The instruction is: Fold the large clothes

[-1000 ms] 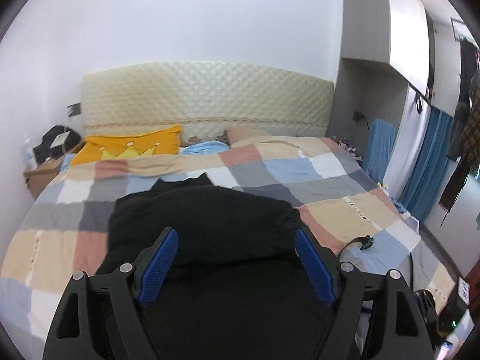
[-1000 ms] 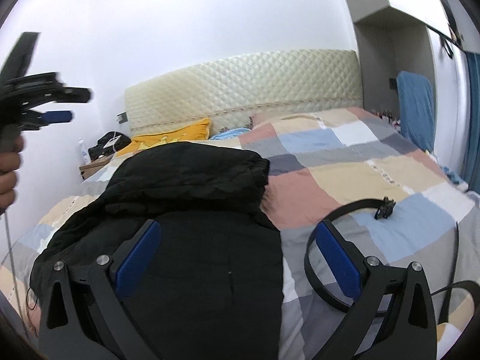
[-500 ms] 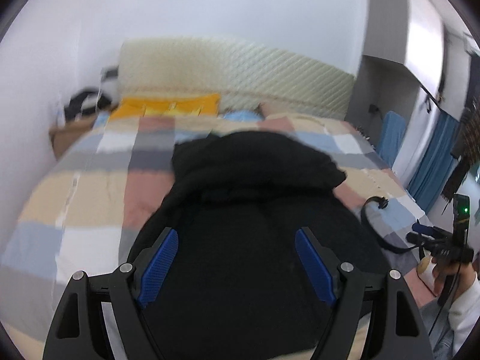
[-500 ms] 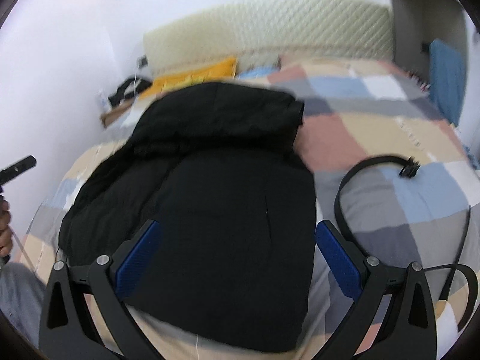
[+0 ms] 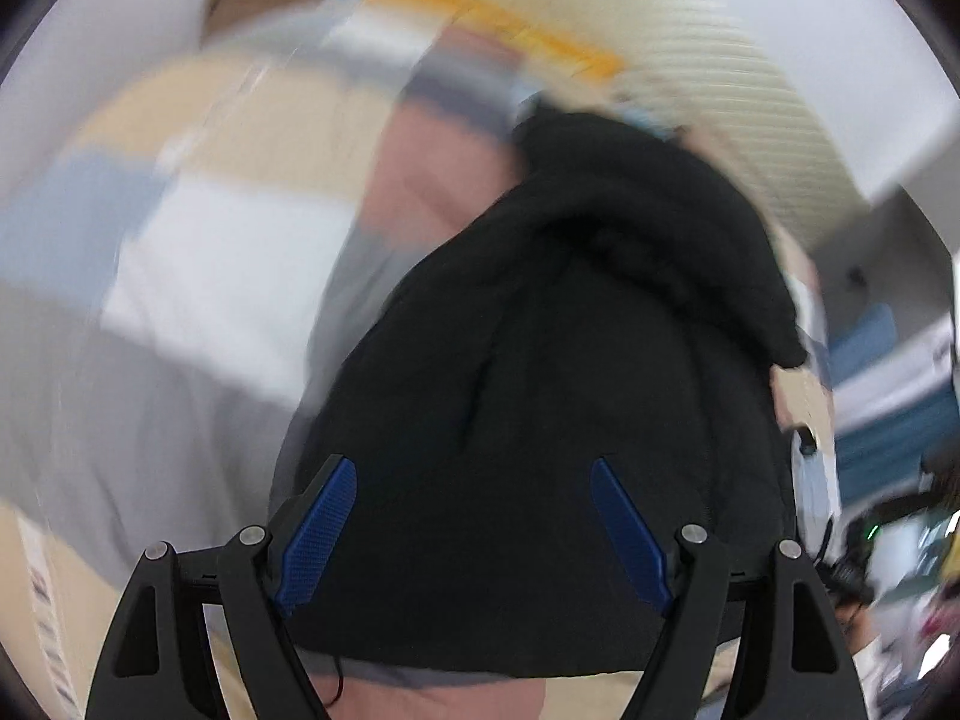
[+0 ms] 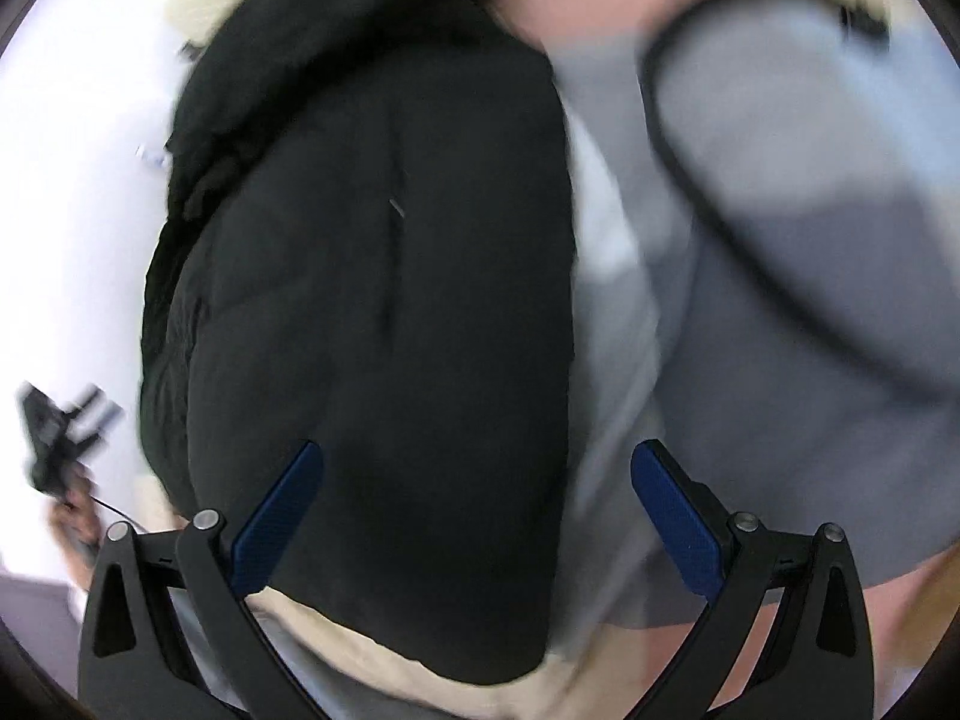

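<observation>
A large black hooded jacket (image 5: 570,360) lies spread on the patchwork bedspread (image 5: 210,264), hood toward the headboard. It also shows in the right wrist view (image 6: 384,300). My left gripper (image 5: 474,474) is open and empty, hovering above the jacket's lower part. My right gripper (image 6: 477,465) is open and empty, above the jacket's lower right edge, near its hem. Both views are motion-blurred. The other gripper (image 6: 57,432) shows small at the left of the right wrist view.
A black strap with a buckle (image 6: 708,192) lies looped on the bedspread right of the jacket. The cream padded headboard (image 5: 720,78) and a yellow pillow (image 5: 510,18) are at the far end. Blue curtains (image 5: 900,414) are at the right.
Both grippers have tipped down and moved closer over the jacket, so it now fills each view. Both stay open. The jacket has not moved.
</observation>
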The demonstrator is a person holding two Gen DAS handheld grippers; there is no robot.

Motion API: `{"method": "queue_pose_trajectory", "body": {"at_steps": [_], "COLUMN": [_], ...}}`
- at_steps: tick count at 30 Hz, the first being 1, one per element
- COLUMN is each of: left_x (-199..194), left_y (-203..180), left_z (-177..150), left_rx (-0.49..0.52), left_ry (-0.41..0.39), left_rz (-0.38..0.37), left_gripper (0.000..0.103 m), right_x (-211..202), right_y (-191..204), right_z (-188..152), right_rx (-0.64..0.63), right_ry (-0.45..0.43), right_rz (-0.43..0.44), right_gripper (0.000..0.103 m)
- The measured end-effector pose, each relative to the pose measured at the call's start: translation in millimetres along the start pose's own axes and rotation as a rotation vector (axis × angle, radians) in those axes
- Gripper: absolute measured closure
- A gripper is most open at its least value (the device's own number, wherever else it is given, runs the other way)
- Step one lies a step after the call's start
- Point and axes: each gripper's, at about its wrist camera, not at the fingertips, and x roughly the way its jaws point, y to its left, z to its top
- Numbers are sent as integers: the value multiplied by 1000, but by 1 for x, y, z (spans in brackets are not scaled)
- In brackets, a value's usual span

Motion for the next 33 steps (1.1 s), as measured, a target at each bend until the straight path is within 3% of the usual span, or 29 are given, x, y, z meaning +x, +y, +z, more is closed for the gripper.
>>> {"method": "queue_pose_trajectory", "body": {"at_steps": [2,5,11,13,15,17,20,22,23,25,30,33], "left_x": [15,31,52,55,59,62,56,49,48,49,66,69], "left_y": [24,53,82,81,80,75,61,52,50,44,43,29], "left_z": [6,8,-4,-3,-5,-1,3,3,4,5,3,1], "left_rx": [-81,-151,-264,-254,-245,-236,-194,-172,-165,-149,-146,-86], "left_ry": [51,100,197,201,225,235,212,193,188,193,253,280], "left_rz": [28,48,-72,-79,-123,-169,-239,-324,-337,-307,-233,-235], "left_gripper": [23,23,23,23,23,23,23,22,22,22,22,24], "right_x": [17,21,16,15,17,19,12,0,-7,-12,5,7], "right_y": [-4,-6,-6,4,15,25,32,34,32,30,9,7], "right_z": [-4,-2,-2,-6,-10,-12,-12,-10,-9,-9,-15,-17], "right_rx": [10,31,26,6,-43,-76,-112,-132,-136,-133,-50,-46], "right_ry": [55,47,39,49,61,74,42,-15,-52,-92,-50,-36], "right_rz": [-7,14,106,171,152,190,223,259,274,280,166,122], "right_gripper": [0,0,0,0,1,2,17,30,31,32,32,31]}}
